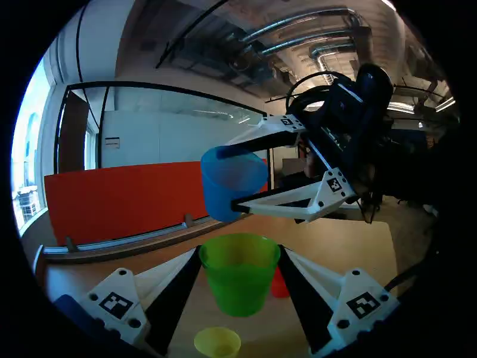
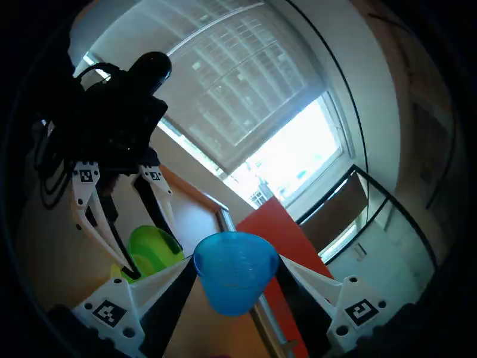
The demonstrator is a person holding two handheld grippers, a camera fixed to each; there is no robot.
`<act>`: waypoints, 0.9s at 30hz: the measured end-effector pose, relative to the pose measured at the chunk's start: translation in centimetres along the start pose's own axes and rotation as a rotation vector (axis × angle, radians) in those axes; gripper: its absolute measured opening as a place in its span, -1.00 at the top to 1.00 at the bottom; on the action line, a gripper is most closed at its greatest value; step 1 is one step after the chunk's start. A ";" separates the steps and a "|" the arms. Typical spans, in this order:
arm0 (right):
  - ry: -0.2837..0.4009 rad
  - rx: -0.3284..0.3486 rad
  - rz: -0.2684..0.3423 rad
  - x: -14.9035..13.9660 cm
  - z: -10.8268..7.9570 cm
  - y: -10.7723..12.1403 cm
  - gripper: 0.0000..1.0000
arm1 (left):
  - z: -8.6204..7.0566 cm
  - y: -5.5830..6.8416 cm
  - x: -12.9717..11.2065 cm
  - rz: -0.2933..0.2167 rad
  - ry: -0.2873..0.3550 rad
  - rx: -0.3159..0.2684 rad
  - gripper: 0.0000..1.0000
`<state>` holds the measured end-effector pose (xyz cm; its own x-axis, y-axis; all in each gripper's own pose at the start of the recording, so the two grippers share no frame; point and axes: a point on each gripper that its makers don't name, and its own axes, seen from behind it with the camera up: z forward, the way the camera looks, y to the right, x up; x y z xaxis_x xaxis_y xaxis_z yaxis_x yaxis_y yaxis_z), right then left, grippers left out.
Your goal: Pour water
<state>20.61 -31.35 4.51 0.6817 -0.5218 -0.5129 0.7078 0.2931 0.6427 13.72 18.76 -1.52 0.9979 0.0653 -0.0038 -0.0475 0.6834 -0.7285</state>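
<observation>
A translucent green cup (image 1: 240, 280) sits upright between the fingers of my left gripper (image 1: 239, 285), which is shut on it. Just above it hangs a blue cup (image 1: 229, 182), tilted, with my right gripper (image 1: 231, 179) reaching in from the right and shut on it, one finger over the other. In the right gripper view the blue cup (image 2: 235, 271) is clamped between my right gripper (image 2: 236, 275) fingers. To the left, the left gripper (image 2: 154, 256) holds the green cup (image 2: 152, 250). I cannot tell whether water is flowing.
A small yellow cup (image 1: 217, 342) stands on the wooden table (image 1: 334, 244) below the green cup, and a red object (image 1: 279, 285) peeks out behind it. A red partition (image 1: 119, 203) runs along the table's far edge. Bright windows (image 2: 286, 149) lie beyond.
</observation>
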 end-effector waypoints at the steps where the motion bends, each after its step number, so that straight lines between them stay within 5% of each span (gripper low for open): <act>1: -0.001 0.002 0.027 -0.1 0.0 -0.1 -0.85 | 0.0 0.0 0.0 -0.001 -0.002 -0.001 -0.78; 11: -0.010 0.015 0.287 -0.8 -0.4 -0.6 -0.85 | -0.1 0.0 -0.3 0.000 -0.010 0.003 -0.78; 27: -0.083 0.035 0.551 -2.9 -1.0 -1.6 -0.85 | -0.3 -0.3 -0.3 -0.006 -0.013 0.013 -0.78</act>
<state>17.73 -29.49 4.40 0.9313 -0.3609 -0.0500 0.2436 0.5147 0.8221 13.47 18.28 -1.50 0.9974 0.0710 0.0094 -0.0425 0.6932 -0.7195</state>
